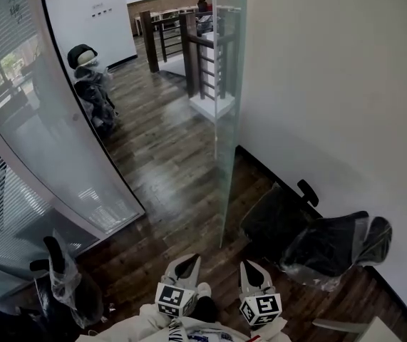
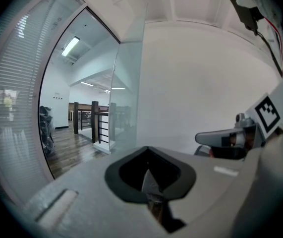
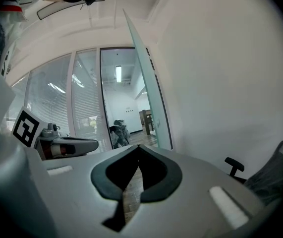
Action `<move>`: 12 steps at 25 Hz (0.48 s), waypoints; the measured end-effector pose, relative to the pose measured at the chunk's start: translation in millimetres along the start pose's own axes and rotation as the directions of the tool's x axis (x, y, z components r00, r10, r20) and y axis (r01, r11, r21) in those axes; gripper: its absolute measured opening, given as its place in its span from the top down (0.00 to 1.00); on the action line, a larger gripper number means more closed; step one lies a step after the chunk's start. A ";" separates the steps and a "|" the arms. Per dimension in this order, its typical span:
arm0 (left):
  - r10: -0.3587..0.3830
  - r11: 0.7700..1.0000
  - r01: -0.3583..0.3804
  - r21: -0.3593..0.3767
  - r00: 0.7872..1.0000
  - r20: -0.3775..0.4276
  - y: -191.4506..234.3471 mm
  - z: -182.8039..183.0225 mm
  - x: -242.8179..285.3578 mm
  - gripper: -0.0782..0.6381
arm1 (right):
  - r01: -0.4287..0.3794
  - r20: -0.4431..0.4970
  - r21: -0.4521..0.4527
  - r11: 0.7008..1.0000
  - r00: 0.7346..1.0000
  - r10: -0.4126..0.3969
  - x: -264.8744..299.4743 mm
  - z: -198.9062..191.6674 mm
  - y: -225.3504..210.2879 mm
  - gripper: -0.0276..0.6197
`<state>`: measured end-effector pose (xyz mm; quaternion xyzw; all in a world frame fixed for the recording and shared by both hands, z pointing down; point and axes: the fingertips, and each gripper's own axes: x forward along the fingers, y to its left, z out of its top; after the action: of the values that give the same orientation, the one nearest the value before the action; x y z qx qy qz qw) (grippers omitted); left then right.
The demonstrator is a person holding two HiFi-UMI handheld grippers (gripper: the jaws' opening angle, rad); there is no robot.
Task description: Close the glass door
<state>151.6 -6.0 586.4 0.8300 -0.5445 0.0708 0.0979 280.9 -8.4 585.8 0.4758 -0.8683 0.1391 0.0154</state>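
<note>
- My left gripper (image 1: 186, 261) and right gripper (image 1: 254, 268) are both closed, holding nothing.
- The glass door (image 1: 228, 105) stands open ahead.
- The right gripper view shows the office chair (image 3: 280, 170); the left gripper view shows the wooden railing (image 2: 94, 125).

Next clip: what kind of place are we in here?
Most likely an office interior, perhaps newly fitted out. A tall glass door stands open beside a white wall, a curved glass partition runs along the left, and plastic-wrapped office chairs sit on the wood floor.
</note>
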 end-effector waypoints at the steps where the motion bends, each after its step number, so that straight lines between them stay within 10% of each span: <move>1: 0.001 1.000 -0.001 0.000 1.000 0.002 4.7 5.9 5.1 0.89 | 0.001 0.000 0.002 1.000 1.000 -0.001 6.9 2.1 -1.1 0.95; 12: -0.021 0.999 0.021 0.033 1.000 0.014 45.9 20.4 55.4 0.89 | 0.016 -0.006 -0.007 1.000 1.000 -0.016 70.2 19.0 -15.6 0.95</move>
<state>131.7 -77.9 582.9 0.8377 -0.5352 0.0725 0.0812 257.5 -78.9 582.2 0.4823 -0.8649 0.1376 0.0208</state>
